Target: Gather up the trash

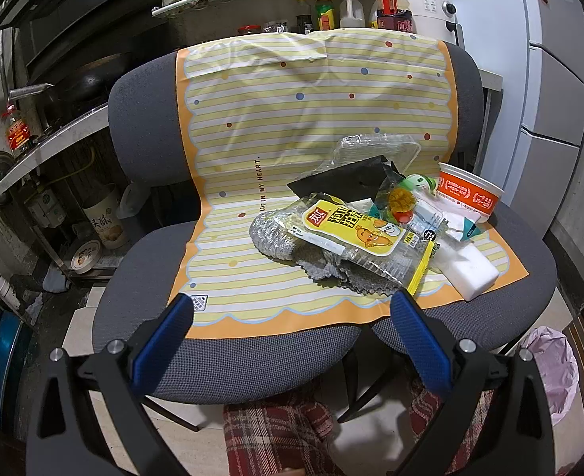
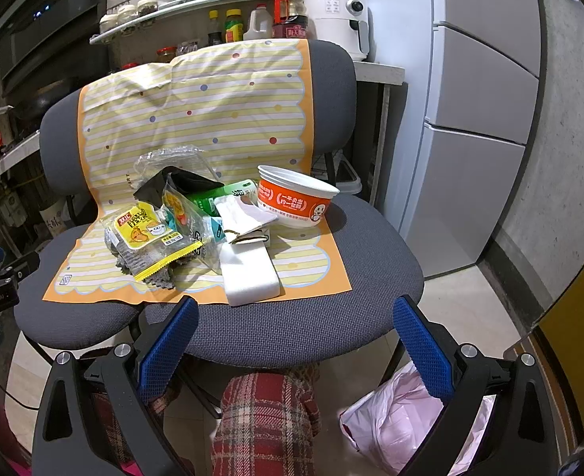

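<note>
The trash lay heaped on the striped mat [image 1: 252,150] covering the grey chair [image 2: 331,317]: a yellow snack wrapper [image 1: 347,230] on top, a white foam block [image 2: 248,273] nearest you, an orange paper bowl [image 2: 296,198] standing upright behind. Your left gripper [image 1: 292,309] and right gripper [image 2: 296,313] both hung spread and empty before the seat edge. You did well to take the foam block first, squarely across its sides, then carry it to the pink bag [image 2: 395,416] on the floor at your right.
</note>
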